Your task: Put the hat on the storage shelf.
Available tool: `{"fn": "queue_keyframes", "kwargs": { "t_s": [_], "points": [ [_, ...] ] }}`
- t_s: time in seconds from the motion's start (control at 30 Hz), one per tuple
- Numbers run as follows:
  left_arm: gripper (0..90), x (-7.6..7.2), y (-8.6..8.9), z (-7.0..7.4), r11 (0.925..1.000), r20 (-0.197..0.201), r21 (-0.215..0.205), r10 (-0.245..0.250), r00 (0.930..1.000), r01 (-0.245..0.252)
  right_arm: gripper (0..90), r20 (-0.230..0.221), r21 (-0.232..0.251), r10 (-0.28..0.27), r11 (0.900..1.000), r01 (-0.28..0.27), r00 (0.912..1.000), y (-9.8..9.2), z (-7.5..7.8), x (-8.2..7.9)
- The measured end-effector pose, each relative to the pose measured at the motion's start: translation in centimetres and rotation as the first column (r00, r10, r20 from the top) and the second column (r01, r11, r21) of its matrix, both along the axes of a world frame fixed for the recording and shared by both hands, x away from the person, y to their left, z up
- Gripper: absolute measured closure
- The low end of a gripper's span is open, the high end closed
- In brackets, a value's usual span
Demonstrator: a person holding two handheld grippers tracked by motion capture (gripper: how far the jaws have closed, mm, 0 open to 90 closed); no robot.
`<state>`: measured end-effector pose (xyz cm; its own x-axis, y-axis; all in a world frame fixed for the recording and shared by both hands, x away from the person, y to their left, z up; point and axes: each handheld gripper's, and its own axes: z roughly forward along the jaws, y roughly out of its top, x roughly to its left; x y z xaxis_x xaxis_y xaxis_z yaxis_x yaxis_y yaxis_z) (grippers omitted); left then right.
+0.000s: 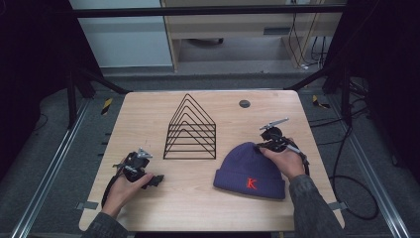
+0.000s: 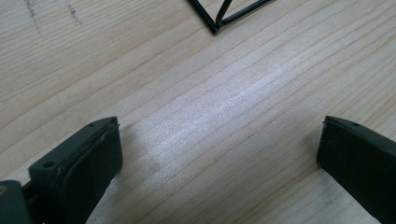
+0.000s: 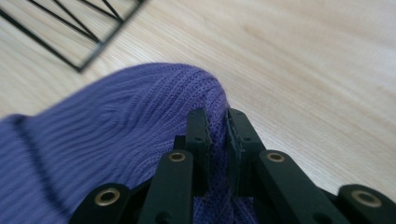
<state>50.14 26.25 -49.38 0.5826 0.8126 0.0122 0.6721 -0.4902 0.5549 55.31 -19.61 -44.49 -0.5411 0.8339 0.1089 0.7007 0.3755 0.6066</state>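
The purple hat [image 1: 250, 171] lies on the table [image 1: 198, 203] near its right front, just right of the black wire rack [image 1: 190, 130]. The right gripper [image 3: 217, 123] pinches the hat's crown between closed jaws. The left gripper [image 1: 157, 180] rests at the left front, its jaws wide apart over bare wood.

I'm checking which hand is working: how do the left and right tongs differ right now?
The left tongs stand wide open over bare table; the right tongs are shut on the purple beanie, pinching its crown. Both sit low at the table, each in a hand.
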Motion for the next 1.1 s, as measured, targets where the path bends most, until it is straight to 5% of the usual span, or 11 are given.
{"fn": "queue_keyframes", "kwargs": {
  "t_s": [0.1, 0.27, 0.43, 0.77, 1.1],
  "points": [
    [3.9, 0.0, 0.2, 0.1, 1.0, 0.008, -0.006, 0.005, 1.0, -0.005, 80.9, 0.097, 0.032, 0.024, 0.999, -0.028, 0.995, -0.3, 2.3, -2.0],
    [2.5, -0.1, 0.8, 1.2, 0.9963, 0.065, -0.077, 0.044, 0.9969, -0.039, 81.0, 0.178, 0.073, 0.045, 0.996, -0.059, 0.983, -0.4, 4.2, -4.3],
    [5.1, -0.1, 1.3, 1.5, 0.9934, 0.11, -0.091, 0.08, 0.9907, -0.07, 81.1, 0.242, 0.093, 0.055, 0.992, -0.08, 0.9688, -0.4, 5.6, -6.4],
    [6.4, -0.4, 2.2, 2.1, 0.9874, 0.18, -0.129, 0.115, 0.977, -0.092, 81.7, 0.308, 0.107, 0.087, 0.986, -0.125, 0.9473, 0.1, 8.8, -8.7],
    [7.0, -1.0, 2.2, 3.4, 0.9789, 0.239, -0.197, 0.1, 0.9658, -0.053, 81.7, 0.365, 0.088, 0.109, 0.985, -0.151, 0.9246, 0.7, 12.6, -8.5]
  ]
}}
